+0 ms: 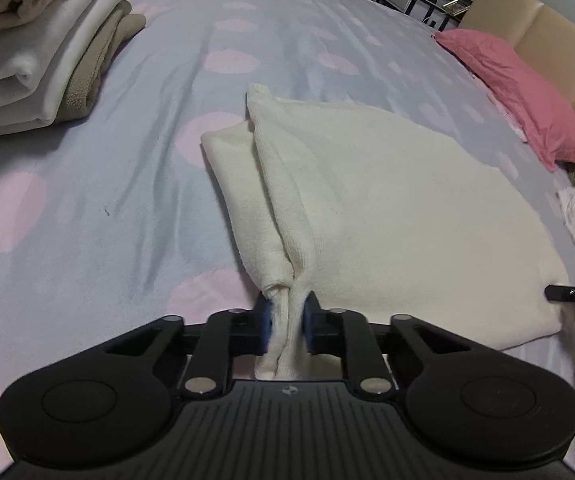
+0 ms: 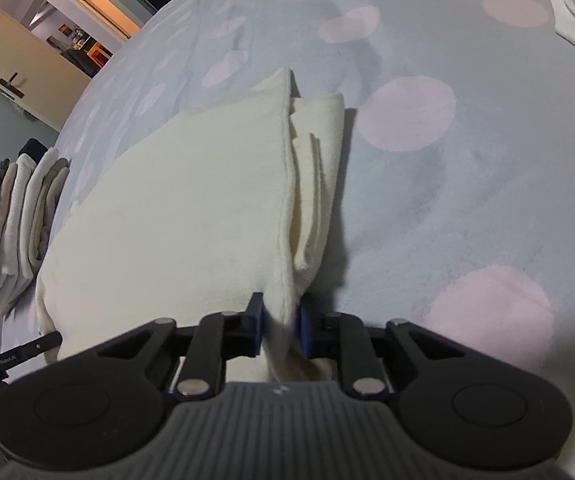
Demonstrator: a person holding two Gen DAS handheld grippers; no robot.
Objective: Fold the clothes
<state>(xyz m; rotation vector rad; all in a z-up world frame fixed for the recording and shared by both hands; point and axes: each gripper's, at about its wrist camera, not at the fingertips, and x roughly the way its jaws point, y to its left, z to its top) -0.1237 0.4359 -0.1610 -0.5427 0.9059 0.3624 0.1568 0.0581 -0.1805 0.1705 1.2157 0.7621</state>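
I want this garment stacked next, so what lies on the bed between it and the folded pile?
Nothing visible. Both jaws are closed on the cream garment, left gripper and right gripper at its near corners. Only bare spotted bedspread shows between it and the folded pile.

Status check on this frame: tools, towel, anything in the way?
Left tool and right tool both shut on cream towel corners. Towel part-folded on bed. Nothing obstructing.

Open bedspread (image 1: 87, 208) lies left of the cream towel (image 1: 387, 208); folded stack (image 1: 35, 64) and pink pillow (image 1: 519, 92) hem the far corners.
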